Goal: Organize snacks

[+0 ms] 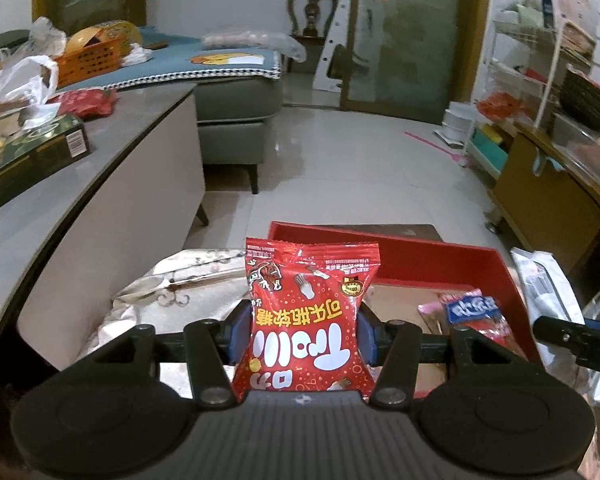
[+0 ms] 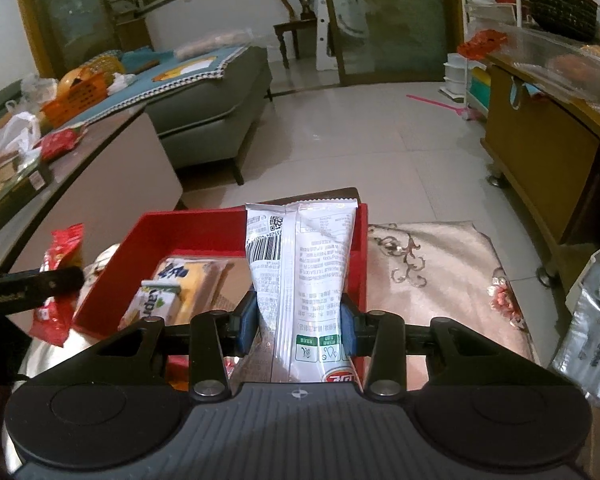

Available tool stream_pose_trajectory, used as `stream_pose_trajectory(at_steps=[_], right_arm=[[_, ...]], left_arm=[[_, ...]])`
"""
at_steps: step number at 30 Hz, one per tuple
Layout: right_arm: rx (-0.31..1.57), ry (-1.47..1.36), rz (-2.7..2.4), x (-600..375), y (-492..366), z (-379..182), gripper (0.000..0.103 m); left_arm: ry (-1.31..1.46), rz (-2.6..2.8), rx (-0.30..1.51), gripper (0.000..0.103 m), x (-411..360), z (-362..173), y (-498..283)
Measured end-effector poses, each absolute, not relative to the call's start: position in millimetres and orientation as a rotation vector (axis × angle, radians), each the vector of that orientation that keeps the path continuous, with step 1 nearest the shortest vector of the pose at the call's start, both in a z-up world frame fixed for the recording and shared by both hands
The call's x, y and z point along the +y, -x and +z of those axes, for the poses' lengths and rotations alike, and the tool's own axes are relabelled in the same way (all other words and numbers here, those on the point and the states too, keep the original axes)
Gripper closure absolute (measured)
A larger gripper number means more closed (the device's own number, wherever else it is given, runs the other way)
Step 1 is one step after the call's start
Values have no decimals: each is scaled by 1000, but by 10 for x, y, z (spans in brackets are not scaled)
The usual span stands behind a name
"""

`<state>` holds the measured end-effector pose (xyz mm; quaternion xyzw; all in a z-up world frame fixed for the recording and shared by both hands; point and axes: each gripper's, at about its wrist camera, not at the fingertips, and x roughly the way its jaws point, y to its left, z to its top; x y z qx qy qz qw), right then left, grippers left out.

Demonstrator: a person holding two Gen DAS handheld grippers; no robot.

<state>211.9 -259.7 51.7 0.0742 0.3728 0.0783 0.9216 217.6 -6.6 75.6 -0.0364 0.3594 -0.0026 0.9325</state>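
My left gripper [image 1: 302,336] is shut on a red Trolli gummy bag [image 1: 306,312], held upright just left of the red box [image 1: 420,258]. My right gripper [image 2: 298,320] is shut on a white snack packet [image 2: 300,264], held upright over the red box [image 2: 188,226]. The box holds a yellow packet [image 2: 192,284] and a small green-and-white packet [image 2: 154,306]; the left wrist view shows a blue-and-pink packet [image 1: 472,308] inside. The left gripper and its red bag [image 2: 58,280] show at the left edge of the right wrist view.
A grey table [image 1: 100,168] at left carries a dark green box [image 1: 32,156], red packets [image 1: 86,103] and plastic bags. A patterned cloth [image 2: 440,276] lies under the red box. A grey sofa [image 1: 236,100] stands behind, a wooden cabinet [image 2: 540,160] at right, a silver bag [image 2: 592,340] near right.
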Motion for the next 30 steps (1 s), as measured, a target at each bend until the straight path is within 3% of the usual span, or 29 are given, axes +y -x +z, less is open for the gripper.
stream_pose_trajectory(at_steps=[30], right_arm=[[815, -155, 230, -2279, -2628, 255, 54]], left_arm=[[35, -26, 820, 56, -300, 328, -2656]])
